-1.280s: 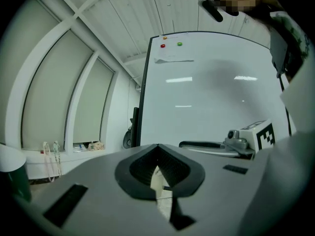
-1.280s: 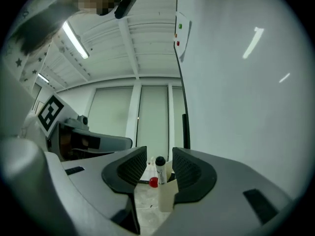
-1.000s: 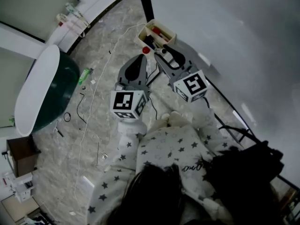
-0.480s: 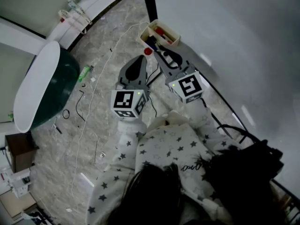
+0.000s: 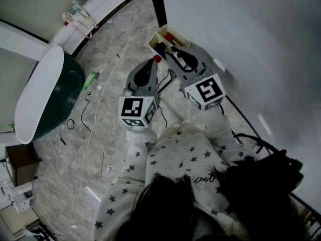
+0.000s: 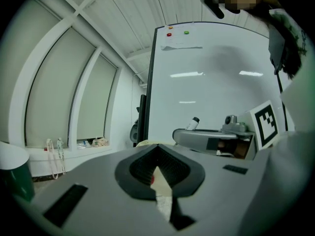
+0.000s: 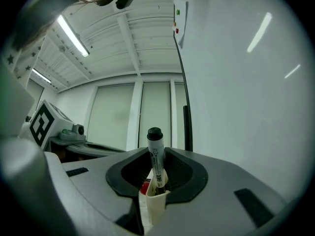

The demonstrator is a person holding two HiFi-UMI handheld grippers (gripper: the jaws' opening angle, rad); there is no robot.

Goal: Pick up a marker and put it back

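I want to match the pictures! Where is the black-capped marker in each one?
Head view: marker top middle, at the cream box.
Left gripper view: marker right of middle, tilted, against the whiteboard.
Right gripper view: marker dead centre, upright, cap up.
Shared landmark: the whiteboard, in all three views.

A white-topped green table (image 5: pixel 37 99) stands on the marble floor (image 5: pixel 115 49).

Grey left gripper (image 5: pixel 152 63), grey right gripper (image 5: pixel 168 48), black-and-white marker cubes (image 5: pixel 136 112), pale star-printed sleeves (image 5: pixel 175 154).
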